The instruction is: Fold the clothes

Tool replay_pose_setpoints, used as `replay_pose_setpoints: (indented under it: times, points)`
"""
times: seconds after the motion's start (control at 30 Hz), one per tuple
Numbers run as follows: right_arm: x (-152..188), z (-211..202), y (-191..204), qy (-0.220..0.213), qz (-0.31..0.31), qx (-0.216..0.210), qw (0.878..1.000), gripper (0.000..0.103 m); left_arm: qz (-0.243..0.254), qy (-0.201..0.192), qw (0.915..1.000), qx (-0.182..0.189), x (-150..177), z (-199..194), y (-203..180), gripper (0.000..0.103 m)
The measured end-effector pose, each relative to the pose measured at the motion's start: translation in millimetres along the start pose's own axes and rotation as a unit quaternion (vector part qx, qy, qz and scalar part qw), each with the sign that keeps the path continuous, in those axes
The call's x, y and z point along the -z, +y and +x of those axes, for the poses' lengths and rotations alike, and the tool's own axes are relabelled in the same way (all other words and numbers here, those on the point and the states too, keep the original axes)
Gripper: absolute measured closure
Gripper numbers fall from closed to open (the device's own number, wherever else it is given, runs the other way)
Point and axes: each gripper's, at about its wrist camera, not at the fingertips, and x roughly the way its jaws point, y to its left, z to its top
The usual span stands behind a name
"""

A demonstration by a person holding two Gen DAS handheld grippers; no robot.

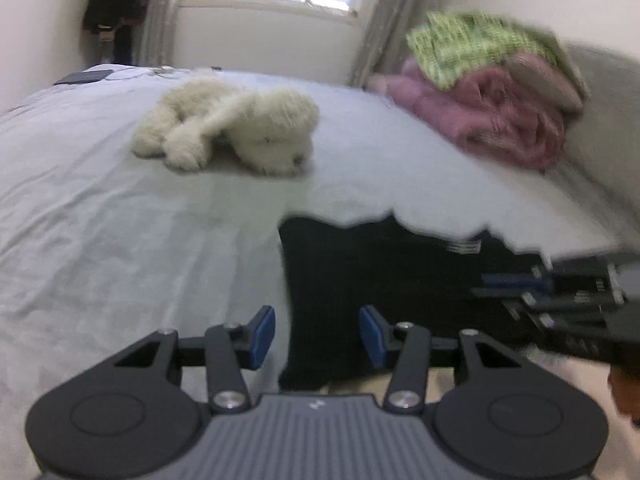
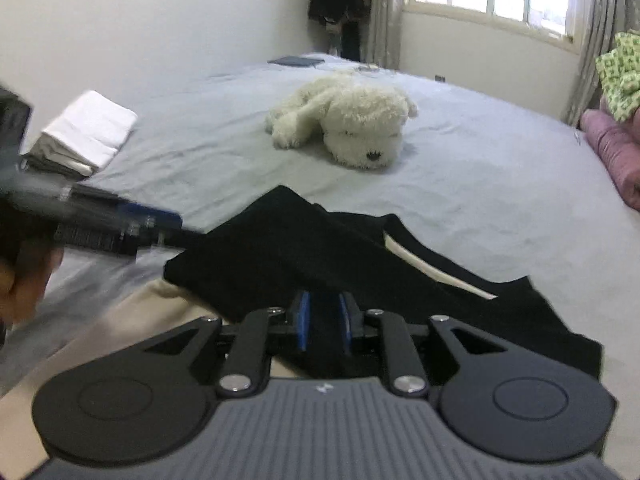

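Left gripper [image 1: 317, 336] hovering with jaws spread over the left edge of the black garment [image 1: 380, 276], pads clear of it; right gripper [image 2: 325, 320] pinching a fold of that garment; plush dog [image 2: 344, 124] lying at twelve o'clock on the bed [image 2: 500, 184]

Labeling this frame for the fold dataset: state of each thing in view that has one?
black garment: rumpled on the bed, not yet folded flat
left tongs: open, garment edge between the pads, not pinched
right tongs: narrow gap, black cloth between the pads
white linens: folded, stacked
pink blanket: bundled in a heap
plush dog: lying on the bed
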Motion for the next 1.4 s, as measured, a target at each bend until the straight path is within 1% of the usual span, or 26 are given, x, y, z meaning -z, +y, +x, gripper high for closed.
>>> replay_pose_setpoints:
  times: [0.07, 0.1, 0.17, 0.23, 0.3, 0.37, 0.53, 0.6, 0.63, 0.67, 0.7, 0.8, 0.9, 0.93, 0.97, 1.03, 1.07, 1.13, 1.23, 1.3, 1.4]
  points:
    - [7, 15, 9, 0.026, -0.015, 0.005, 1.0, 0.083, 0.014, 0.024, 0.9994, -0.021, 8, 12, -1, 0.054]
    - [14, 19, 14, 0.037, -0.024, 0.009, 0.999, 0.083, 0.011, 0.027, 0.9993, -0.021, 11, 15, 2, 0.053]
    - [25, 16, 20, 0.036, -0.036, 0.018, 0.999, 0.081, -0.003, 0.028, 0.9995, -0.014, 11, 15, 8, 0.053]
    - [33, 9, 23, 0.031, -0.041, 0.023, 0.998, 0.081, 0.0, 0.029, 0.9994, -0.016, 11, 13, 7, 0.053]
    - [27, 5, 17, 0.033, -0.031, 0.017, 0.999, 0.08, 0.0, 0.029, 0.9994, -0.017, 11, 12, 7, 0.053]
    - [19, 6, 10, 0.019, -0.021, 0.021, 0.999, 0.08, -0.008, 0.031, 0.9994, -0.016, 9, 12, 8, 0.053]
    - [9, 24, -6, 0.015, 0.006, 0.033, 0.999, 0.078, -0.003, 0.032, 0.9994, -0.014, 10, 13, 9, 0.053]
    - [13, 28, -22, 0.021, 0.021, 0.046, 0.998, 0.078, -0.004, 0.033, 0.9993, -0.013, 10, 12, 10, 0.053]
    - [15, 26, -33, 0.02, 0.037, 0.043, 0.998, 0.078, -0.004, 0.034, 0.9993, -0.013, 10, 12, 10, 0.053]
    - [15, 23, -45, 0.017, 0.058, 0.04, 0.997, 0.075, -0.004, 0.034, 0.9993, -0.012, 9, 12, 10, 0.053]
    - [16, 21, -59, 0.015, 0.079, 0.051, 0.995, 0.074, -0.004, 0.035, 0.9993, -0.012, 9, 12, 10, 0.053]
    - [21, 11, -99, 0.017, 0.123, 0.094, 0.988, 0.074, -0.005, 0.035, 0.9993, -0.011, 9, 13, 11, 0.053]
    - [33, -1, -127, 0.023, 0.137, 0.152, 0.979, 0.074, -0.005, 0.035, 0.9993, -0.012, 9, 13, 11, 0.053]
    - [36, -7, -135, 0.02, 0.145, 0.162, 0.976, 0.074, -0.005, 0.035, 0.9993, -0.012, 9, 13, 11, 0.053]
    - [39, -12, -140, 0.02, 0.15, 0.182, 0.972, 0.074, -0.005, 0.035, 0.9993, -0.012, 9, 13, 11, 0.053]
    - [42, -20, -142, 0.022, 0.144, 0.241, 0.96, 0.074, -0.007, 0.036, 0.9993, -0.011, 9, 13, 11, 0.053]
    - [43, -25, -138, 0.016, 0.138, 0.252, 0.958, 0.074, -0.009, 0.036, 0.9993, -0.011, 9, 13, 11, 0.053]
    - [46, -39, -128, -0.004, 0.14, 0.245, 0.959, 0.074, -0.011, 0.036, 0.9992, -0.01, 8, 12, 12, 0.053]
    - [49, -52, -104, -0.019, 0.127, 0.204, 0.97, 0.074, -0.012, 0.036, 0.9993, -0.008, 8, 12, 13, 0.053]
    - [53, -54, -91, -0.013, 0.113, 0.182, 0.977, 0.074, -0.01, 0.035, 0.9993, -0.007, 9, 12, 13, 0.053]
    - [68, -56, -91, 0.002, 0.114, 0.179, 0.977, 0.074, -0.005, 0.033, 0.9994, -0.007, 11, 12, 13, 0.053]
